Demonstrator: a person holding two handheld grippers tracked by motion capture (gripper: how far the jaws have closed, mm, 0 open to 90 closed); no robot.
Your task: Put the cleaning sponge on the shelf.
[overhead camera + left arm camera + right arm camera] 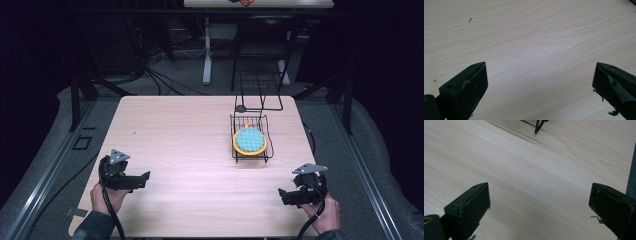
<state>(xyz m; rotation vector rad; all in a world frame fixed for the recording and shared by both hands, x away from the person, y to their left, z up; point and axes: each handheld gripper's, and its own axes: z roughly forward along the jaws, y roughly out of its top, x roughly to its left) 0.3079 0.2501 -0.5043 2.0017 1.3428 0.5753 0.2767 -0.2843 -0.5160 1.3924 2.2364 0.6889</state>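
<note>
Resting apart (jaws spread), left gripper and right gripper.

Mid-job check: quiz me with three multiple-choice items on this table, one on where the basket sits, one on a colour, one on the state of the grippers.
1. Where is the wire basket?
A. right half of the table, toward the far edge
B. near left corner
C. between the grippers

2. What colour is the round pad in the basket?
A. red
B. light blue with an orange rim
C. green

3. How do the left gripper and right gripper stand?
A. both shut
B. one holds the basket
C. both open, holding nothing

Answers: A, the high view shows it right of centre; B, the colours are plain there; C, each gripper view shows jaws wide apart over bare wood.
</note>
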